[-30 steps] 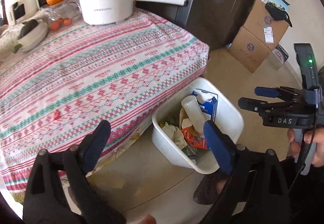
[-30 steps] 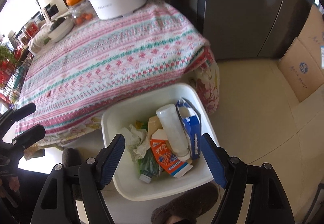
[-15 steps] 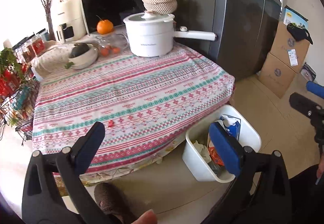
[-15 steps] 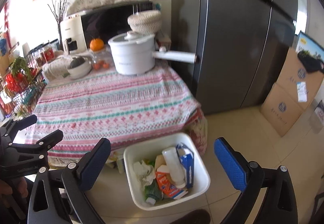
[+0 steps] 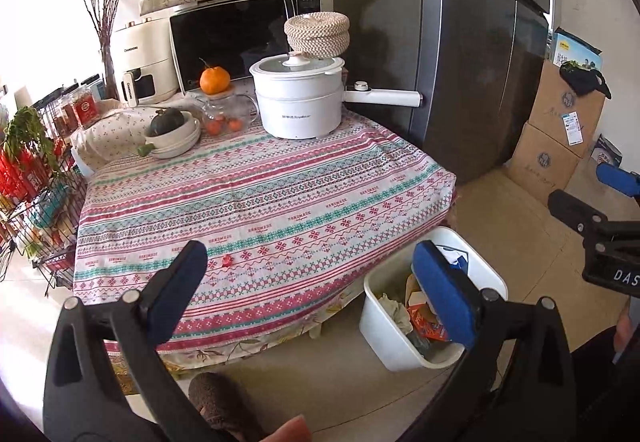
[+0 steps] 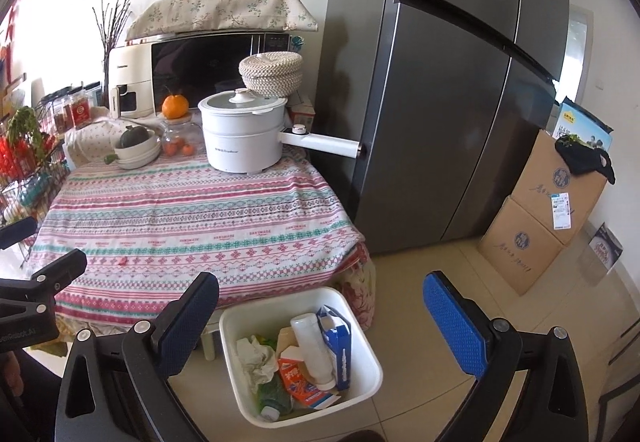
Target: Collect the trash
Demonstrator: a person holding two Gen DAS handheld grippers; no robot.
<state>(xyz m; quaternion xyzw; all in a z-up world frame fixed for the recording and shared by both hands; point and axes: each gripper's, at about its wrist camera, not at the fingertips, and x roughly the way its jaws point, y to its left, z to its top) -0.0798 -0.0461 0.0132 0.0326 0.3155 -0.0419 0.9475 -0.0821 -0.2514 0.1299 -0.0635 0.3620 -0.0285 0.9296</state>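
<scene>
Fingers: left gripper (image 5: 308, 274) and right gripper (image 6: 320, 316) both spread, holding nothing.
Bin (image 6: 360, 378): sitting full on floor.
Risk: overlooking red scrap (image 5: 227, 260) on counter (image 5: 280, 194).

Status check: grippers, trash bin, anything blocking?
Left gripper and right gripper open, empty. White bin on floor beside table, holding trash. One small red scrap on tablecloth. Nothing blocking.

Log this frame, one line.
left hand-held gripper: open, empty | right hand-held gripper: open, empty | white bin: on floor, holds trash | red scrap: on tablecloth
</scene>
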